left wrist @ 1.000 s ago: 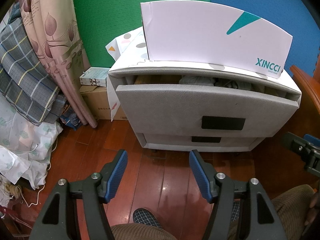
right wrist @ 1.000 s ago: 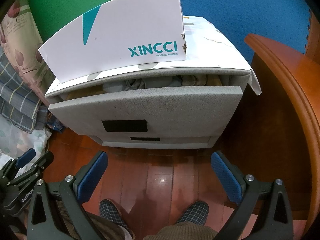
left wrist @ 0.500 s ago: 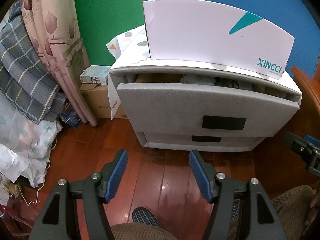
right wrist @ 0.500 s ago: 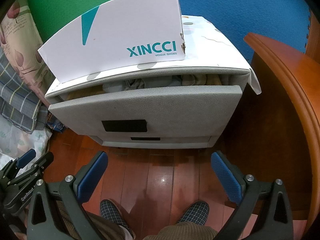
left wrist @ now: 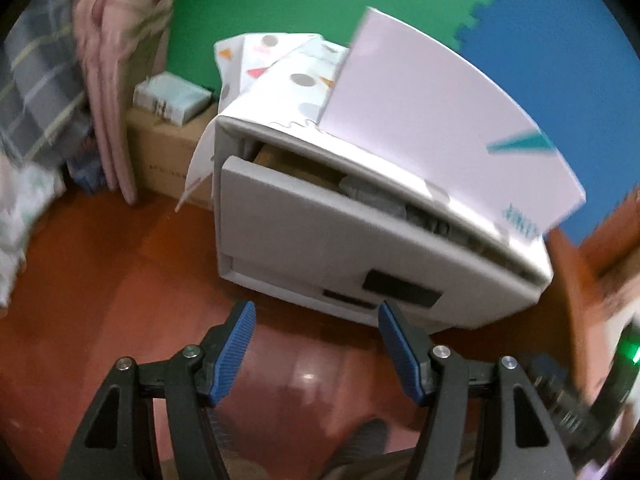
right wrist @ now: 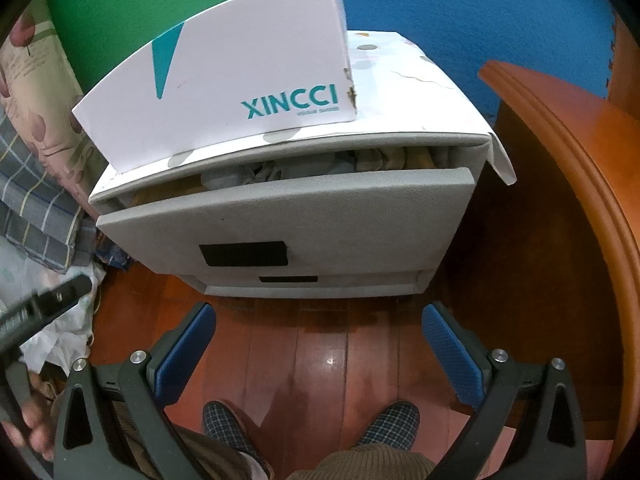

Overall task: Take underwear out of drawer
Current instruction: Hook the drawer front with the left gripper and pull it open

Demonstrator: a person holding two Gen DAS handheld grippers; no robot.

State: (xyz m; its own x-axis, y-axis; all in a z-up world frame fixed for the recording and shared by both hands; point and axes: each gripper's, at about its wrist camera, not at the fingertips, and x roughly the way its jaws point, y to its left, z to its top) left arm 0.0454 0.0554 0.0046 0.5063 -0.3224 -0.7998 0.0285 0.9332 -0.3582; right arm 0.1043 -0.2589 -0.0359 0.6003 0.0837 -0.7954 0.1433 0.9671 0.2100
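The left gripper (left wrist: 314, 330) has swung and rolled since a moment ago: its view is now blurred and tilted, with the grey cabinet (left wrist: 304, 240) leaning down toward four o'clock, where earlier it sat square. The right gripper (right wrist: 318, 340) has not budged, and the cabinet sits in its view as before.

Nearest, at six o'clock in the right wrist view, two checked slippers (right wrist: 394, 420) rest on the red-brown wooden floor (right wrist: 320, 344), with brown trouser knees below them. Both tools hang over that floor with nothing between their blue pads. The left one's jaws stand partly apart and empty; the right one's jaws are spread wider, also empty. At nine o'clock in the right wrist view the body of the left tool pokes in, blurred, with a hand (right wrist: 30, 430) on it at about eight o'clock.

Beyond the fingertips, at twelve o'clock, stands the cabinet. Its top drawer (right wrist: 288, 216) is pulled out a little, and the underwear (right wrist: 260, 172), a crumpled heap of grey and beige cloth, lies inside, seen through the gap between the drawer front and the cabinet top. A lower drawer (right wrist: 312, 280) beneath is pushed in. On top, a white shoebox (right wrist: 224, 92) printed XINCCI rests on a dotted paper sheet (right wrist: 404, 92).

At three o'clock curves a wooden furniture edge (right wrist: 568, 152). At nine o'clock hang a plaid cloth (right wrist: 28, 200) and a pink curtain (left wrist: 112, 60), with a cardboard box (left wrist: 164, 152) by it. Farthest back, green and blue foam mats (left wrist: 560, 40) cover the wall.
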